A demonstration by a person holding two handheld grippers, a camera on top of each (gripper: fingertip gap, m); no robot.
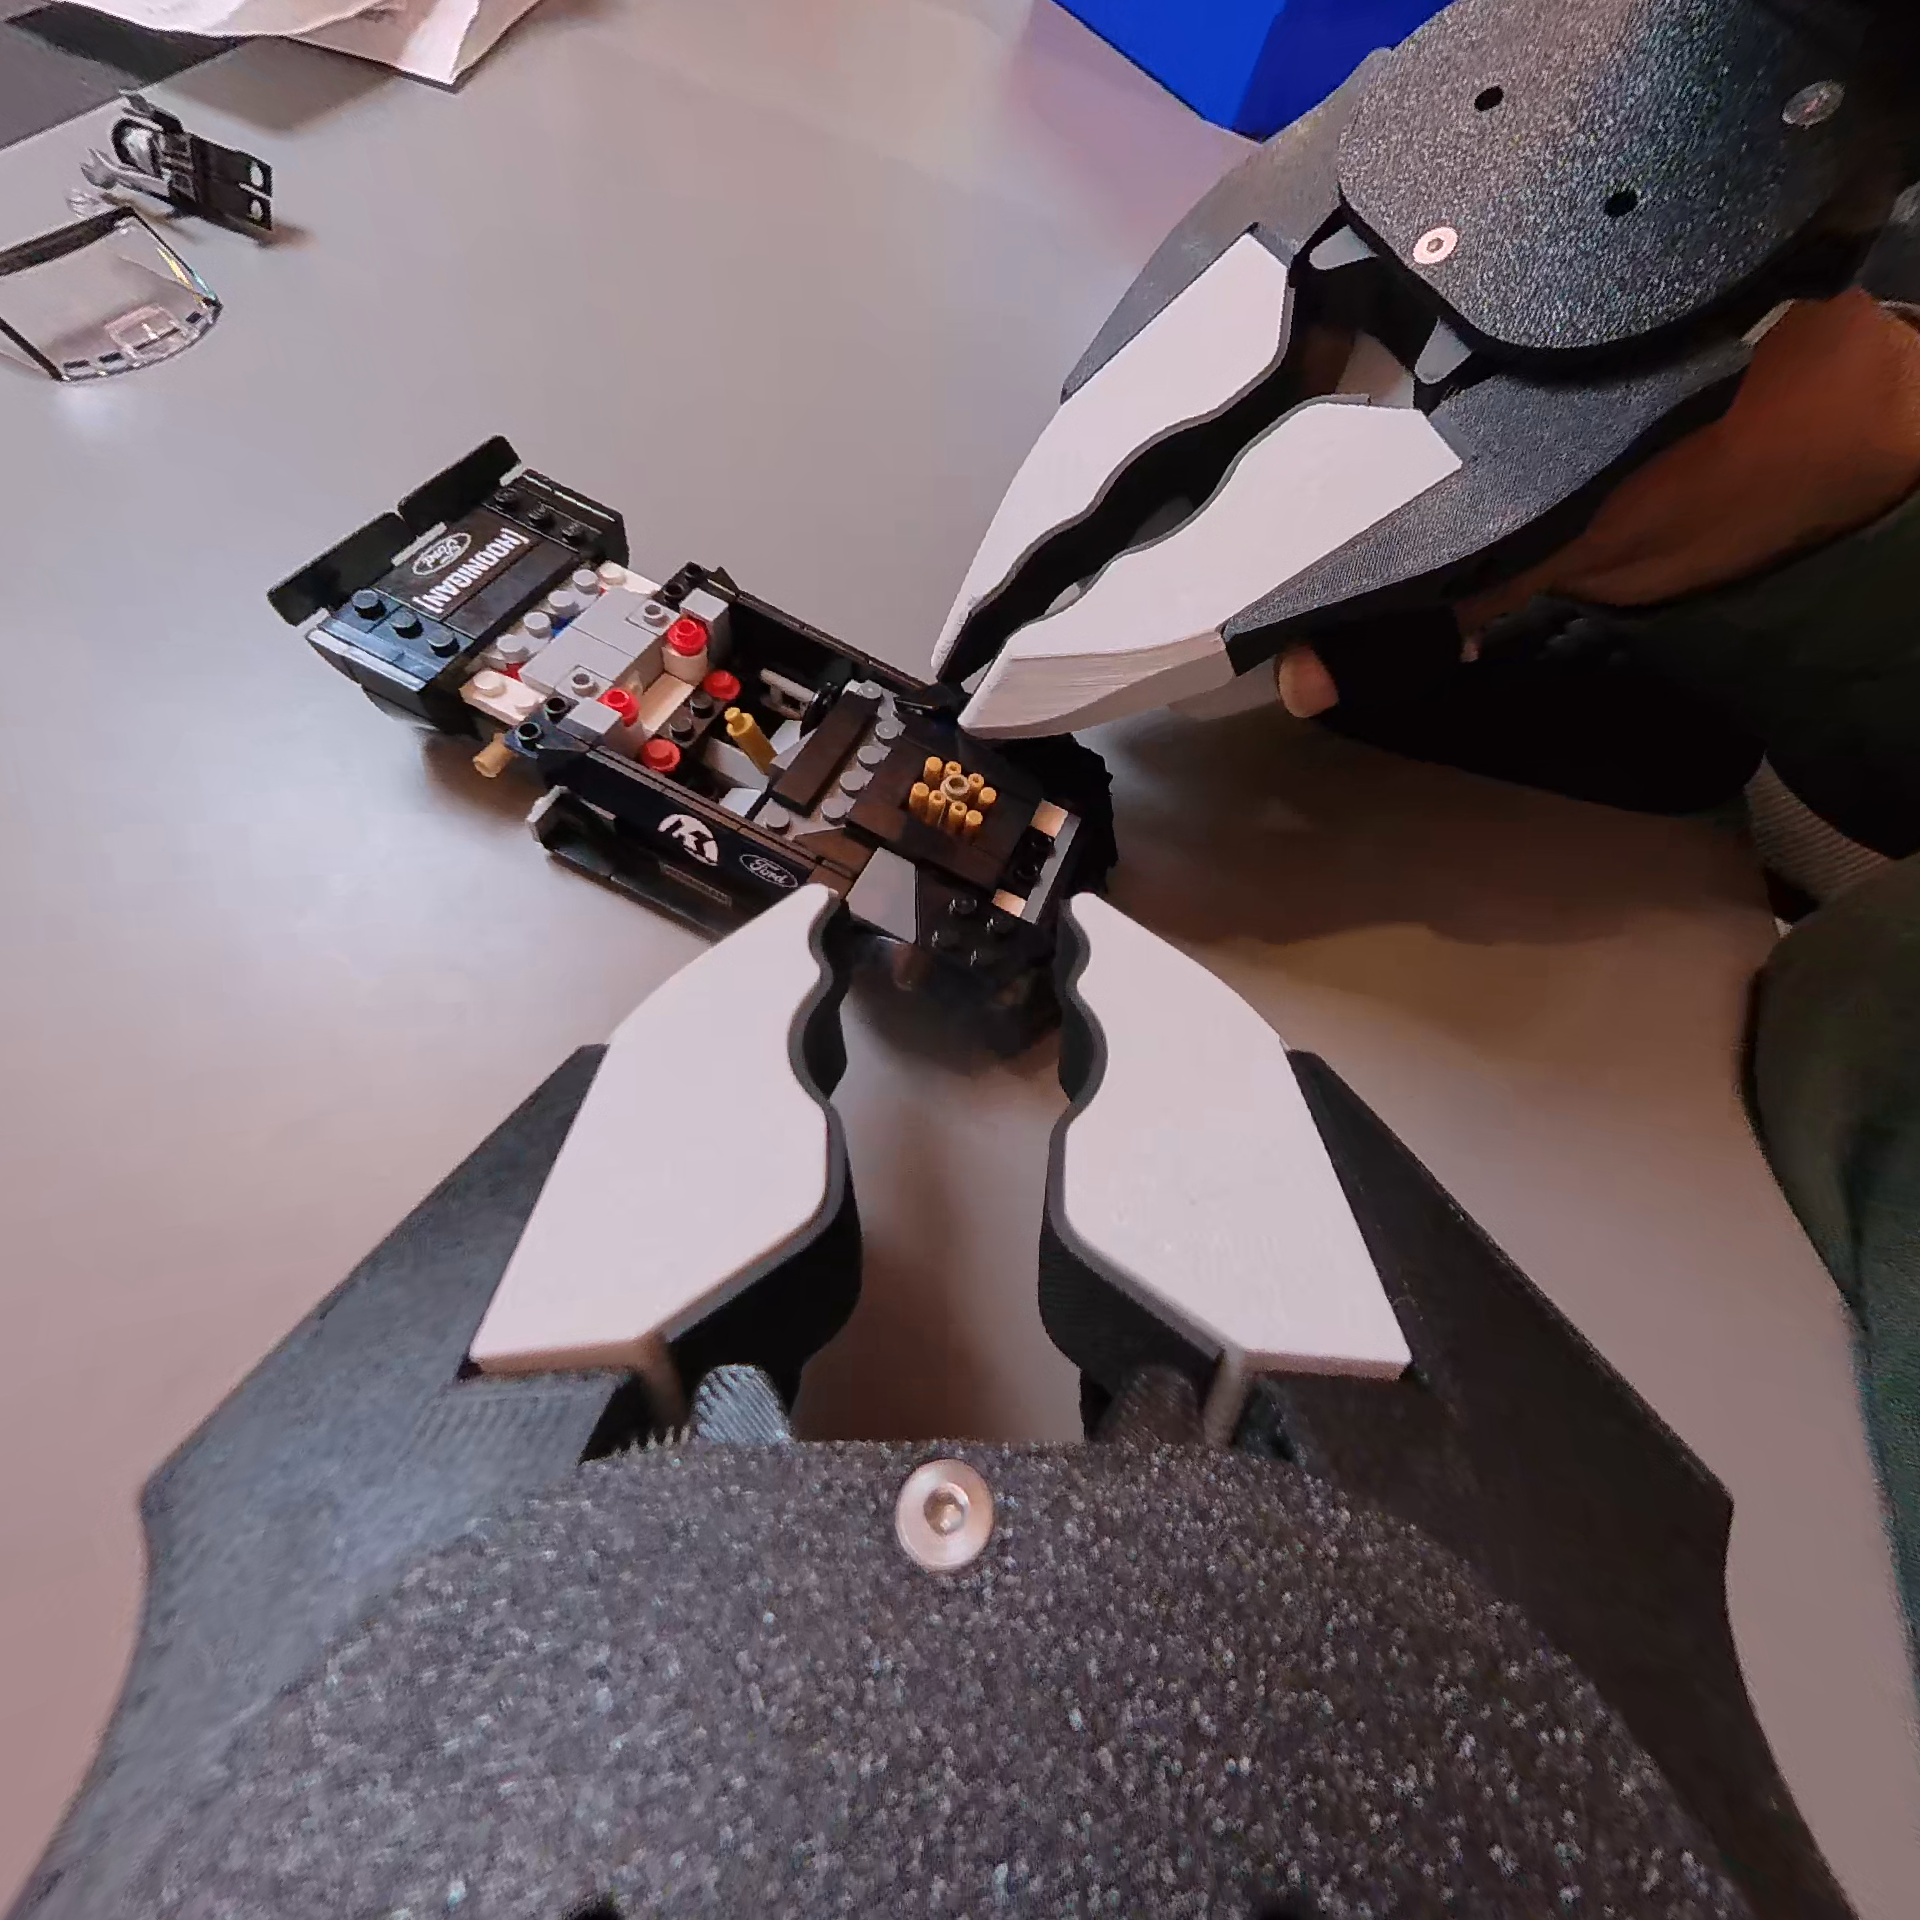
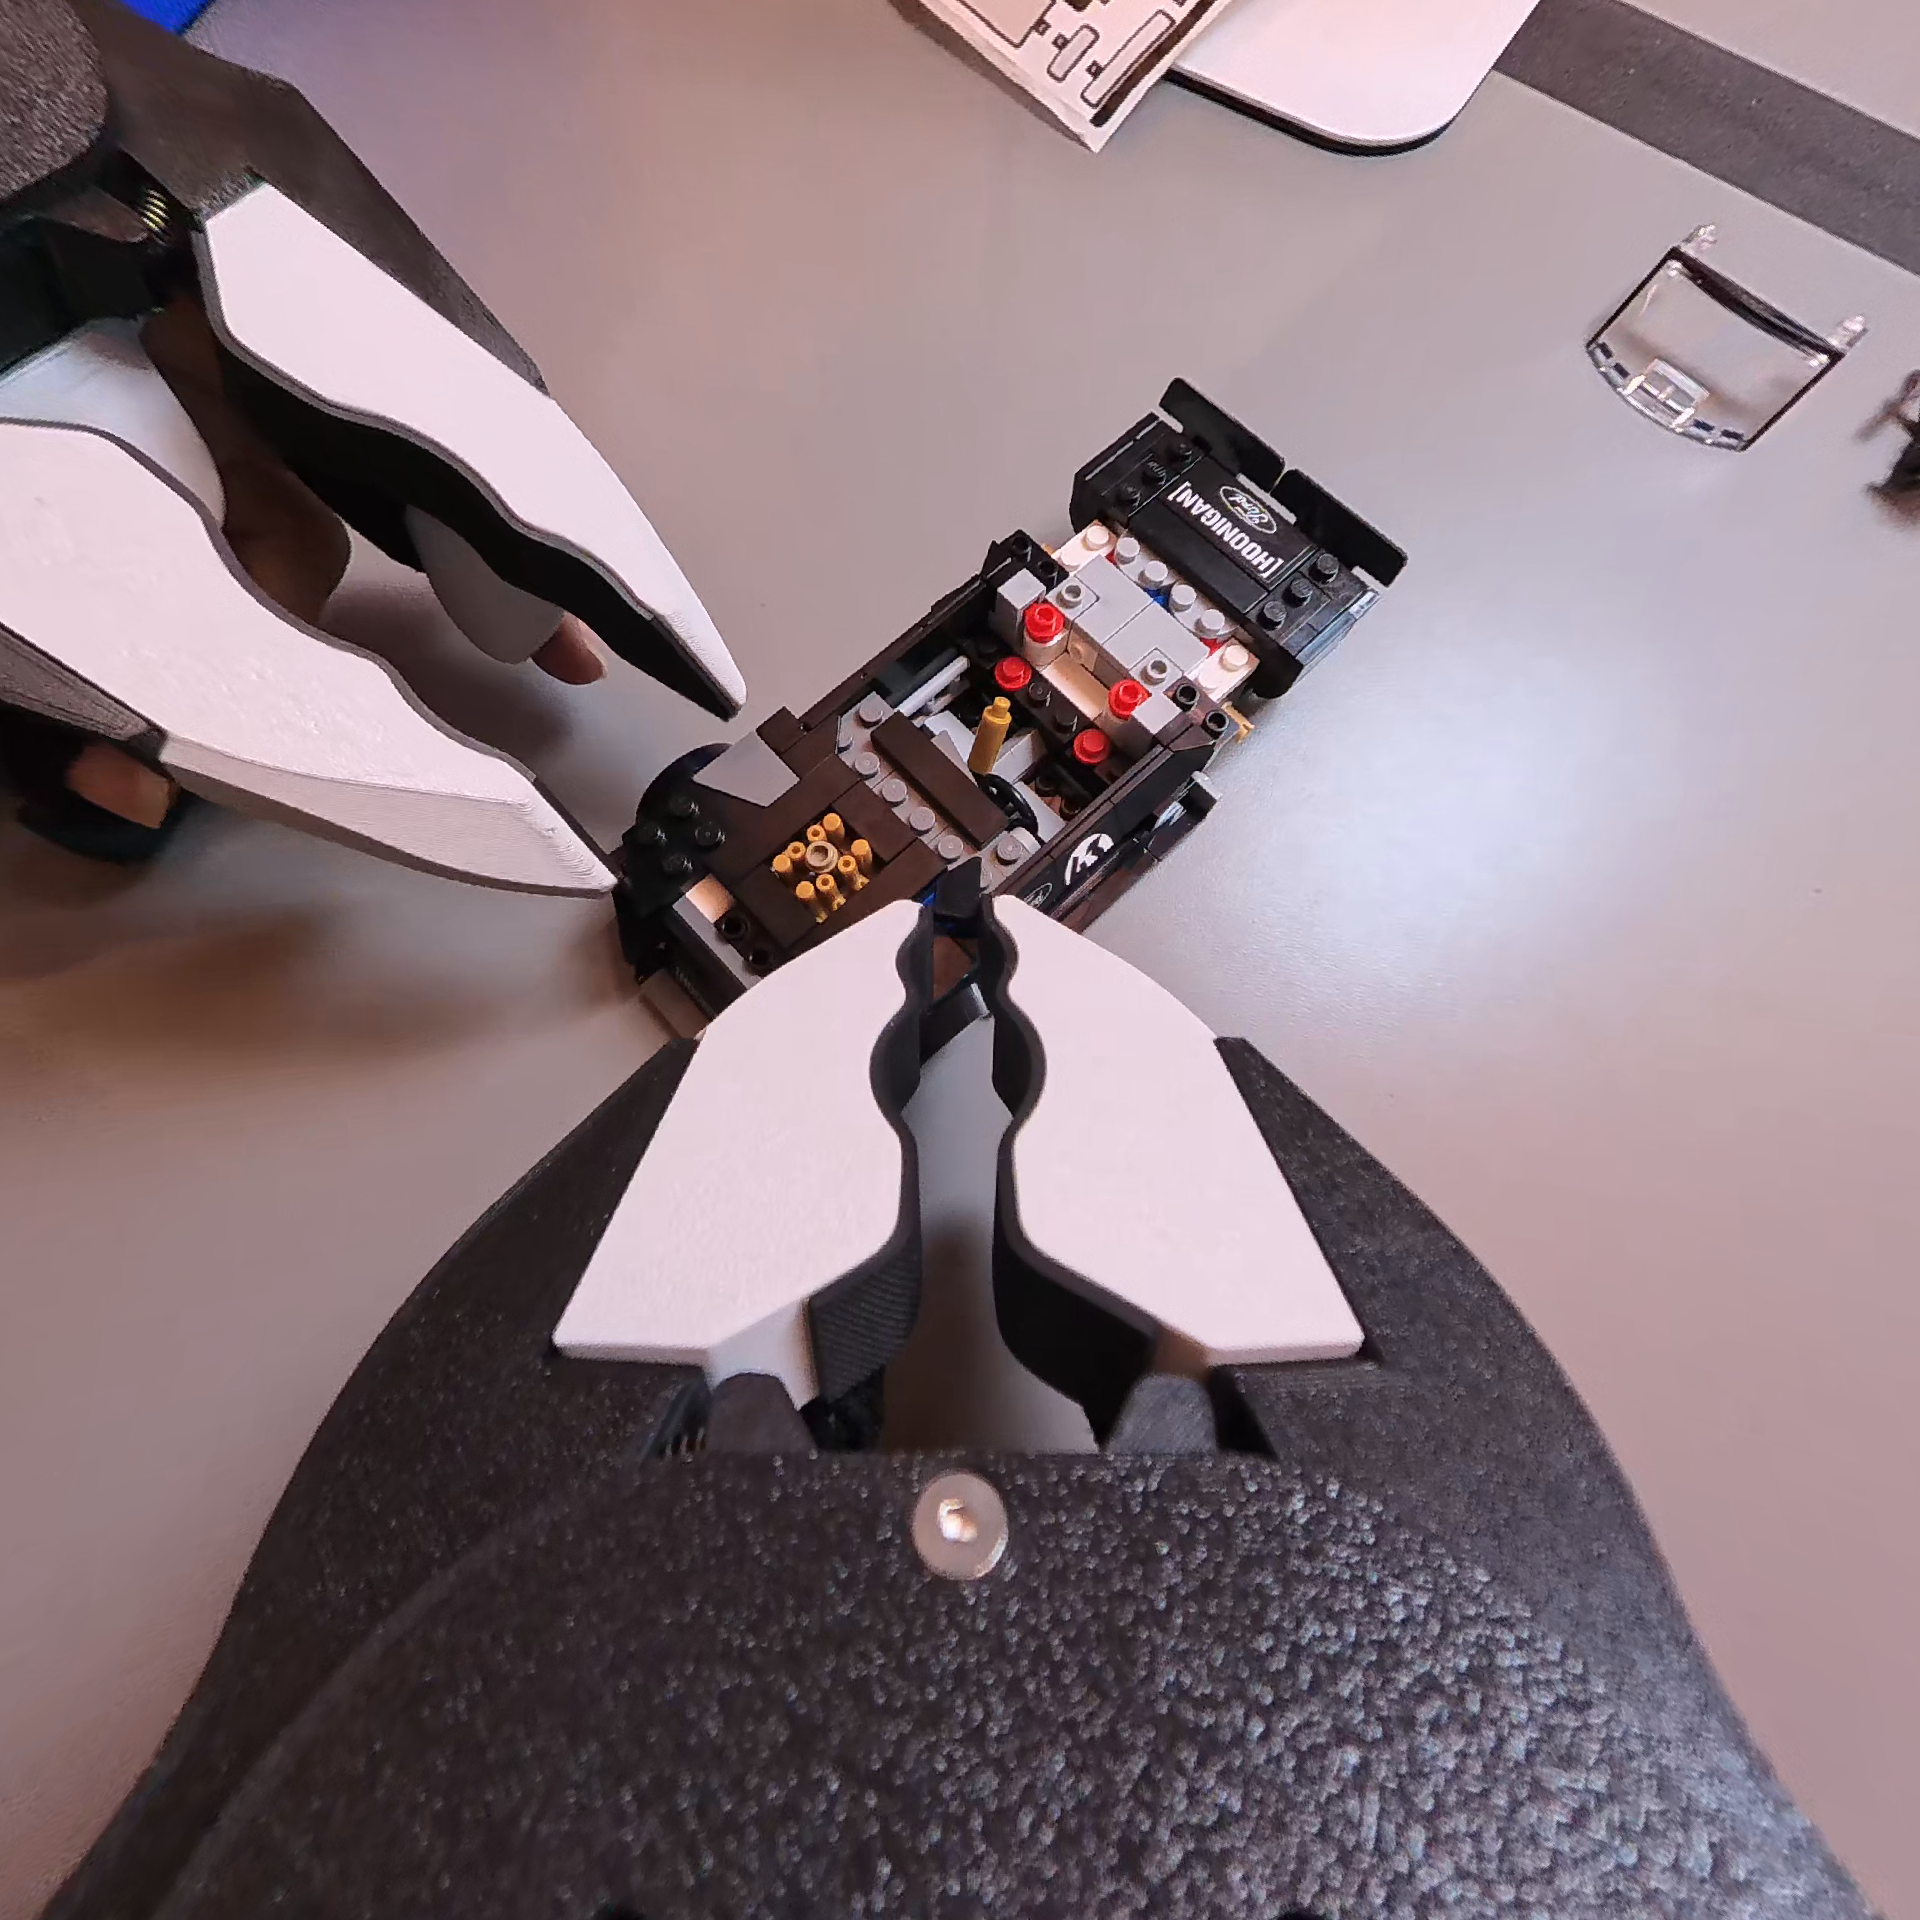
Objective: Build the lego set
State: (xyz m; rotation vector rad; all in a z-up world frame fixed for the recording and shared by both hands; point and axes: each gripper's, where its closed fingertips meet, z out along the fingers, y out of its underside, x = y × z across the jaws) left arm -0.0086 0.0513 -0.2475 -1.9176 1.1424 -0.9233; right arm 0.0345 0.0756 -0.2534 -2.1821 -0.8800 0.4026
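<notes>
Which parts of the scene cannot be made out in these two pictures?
- Car front end: left wrist view, hidden by the left gripper fingers around it.
- What the right gripper pinches: right wrist view, only a dark sliver shows between its fingers.
- Black part: right wrist view, cut off by the right edge.
- Paper sheet: right wrist view, cut off by the top edge.
- Blue object: left wrist view, cut off by the top edge.

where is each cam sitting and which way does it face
Left wrist view: on the left gripper, looking along its fingers at the front end of the lego car, which they straddle; the right gripper and a gloved hand show at upper right.
Right wrist view: on the right gripper, facing the car's side; the left gripper enters from the left.
Shared: car, both grippers, clear windscreen piece, grey table.
</notes>
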